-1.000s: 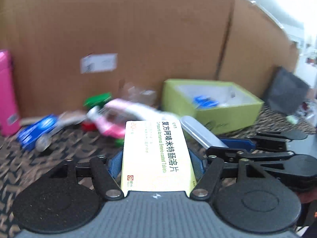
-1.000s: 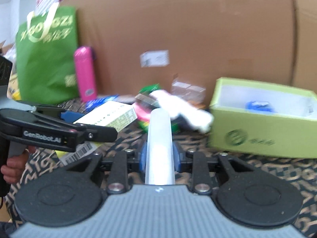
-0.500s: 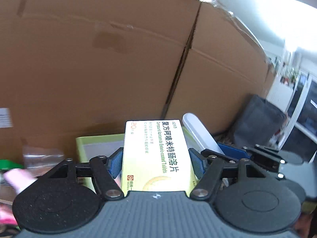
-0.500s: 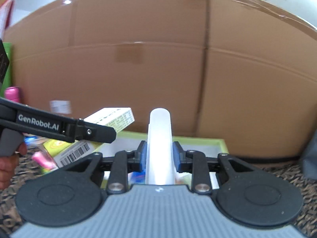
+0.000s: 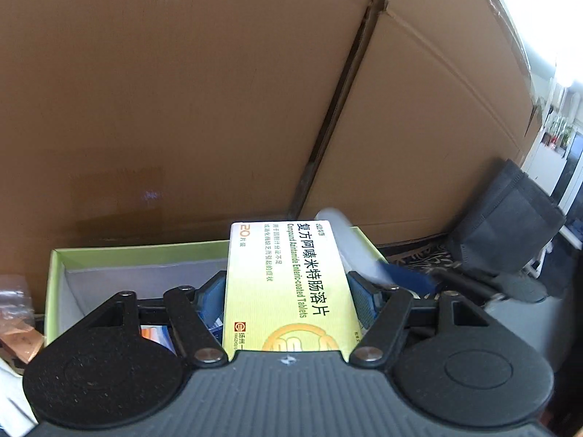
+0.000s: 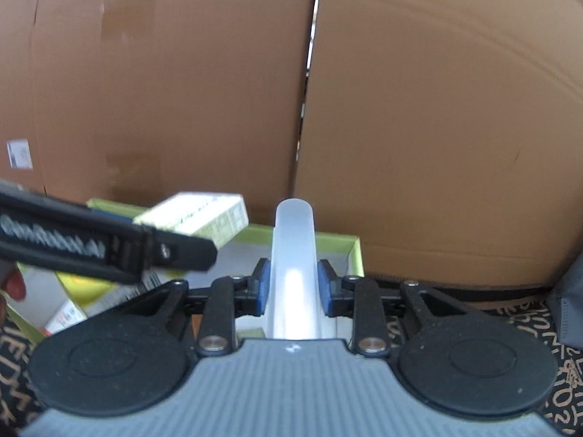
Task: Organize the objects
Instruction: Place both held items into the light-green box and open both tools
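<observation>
My left gripper (image 5: 288, 293) is shut on a yellow tablet box (image 5: 288, 284) with Chinese print and holds it over the green storage box (image 5: 58, 266). My right gripper (image 6: 293, 286) is shut on a white translucent case (image 6: 293, 255) and holds it over the same green box (image 6: 351, 255). The white case also shows in the left wrist view (image 5: 349, 244), just right of the tablet box. The left gripper with the tablet box (image 6: 204, 216) shows at the left of the right wrist view. Small packets lie inside the green box.
A big cardboard wall (image 5: 218, 91) stands right behind the green box. A dark grey bag (image 5: 506, 218) sits to the right on the patterned tablecloth (image 6: 524, 324). Clear plastic and brown packets (image 5: 14, 313) lie left of the box.
Both grippers have moved right and forward from the pile of loose items to above the green box, each keeping its load. The cardboard wall now fills the views.
</observation>
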`<state>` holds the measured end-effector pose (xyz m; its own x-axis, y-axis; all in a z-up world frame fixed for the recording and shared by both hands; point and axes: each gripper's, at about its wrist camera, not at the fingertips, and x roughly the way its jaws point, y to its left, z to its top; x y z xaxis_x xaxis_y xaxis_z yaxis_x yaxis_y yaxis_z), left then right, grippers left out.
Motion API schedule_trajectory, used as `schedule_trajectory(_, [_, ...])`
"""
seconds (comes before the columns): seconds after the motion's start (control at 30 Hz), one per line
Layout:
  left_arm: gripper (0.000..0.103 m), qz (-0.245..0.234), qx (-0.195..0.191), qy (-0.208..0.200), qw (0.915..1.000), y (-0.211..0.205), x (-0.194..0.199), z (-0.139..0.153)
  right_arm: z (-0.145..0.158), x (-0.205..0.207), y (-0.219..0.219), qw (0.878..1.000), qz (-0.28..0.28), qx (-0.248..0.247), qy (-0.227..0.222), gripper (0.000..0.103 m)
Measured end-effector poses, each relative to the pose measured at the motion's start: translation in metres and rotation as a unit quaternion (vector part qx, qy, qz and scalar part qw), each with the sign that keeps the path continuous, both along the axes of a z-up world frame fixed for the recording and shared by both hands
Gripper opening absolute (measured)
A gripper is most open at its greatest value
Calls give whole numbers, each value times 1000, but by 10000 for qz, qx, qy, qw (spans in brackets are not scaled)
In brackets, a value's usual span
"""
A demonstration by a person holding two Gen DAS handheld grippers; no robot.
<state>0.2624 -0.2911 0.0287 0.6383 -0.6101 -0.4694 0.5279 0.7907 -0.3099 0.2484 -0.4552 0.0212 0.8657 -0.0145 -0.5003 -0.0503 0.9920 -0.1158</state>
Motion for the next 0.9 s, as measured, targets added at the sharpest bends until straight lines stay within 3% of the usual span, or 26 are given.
schedule_trajectory(0.03, [83,-22,-139,53,9999,3,1,-2,-5,1,0,9999,-13,-103,36,30])
schedule_trajectory(0.07, [94,23,-200,98,9997,6,2,-4,-8,0,1,9998,-38,-208,31,46])
schedule_trajectory(0.1, [97,113,-221,81,9997,8,1,-4,-10,-3,0,9997,-34,-235,-21,58])
schedule_trajectory(0.23, [97,260,-114,-105,9995,20,-4,-2,-5,-23,-4,9993,162,113,-313,81])
schedule_trajectory(0.3, [97,302,-158,-231,9992,29,-11,3,3,-35,-1,9985,55,58,-538,99])
schedule_trajectory(0.5, [97,579,-103,-778,9952,55,-36,28,42,-80,14,9933,-76,288,-1118,103])
schedule_trajectory(0.67, [97,813,-292,-614,9944,103,-74,31,64,-122,47,9865,195,559,-1525,103])
schedule_trajectory(0.9, [97,1288,-217,-402,9906,177,-124,9,55,-167,99,9829,849,770,-1444,103])
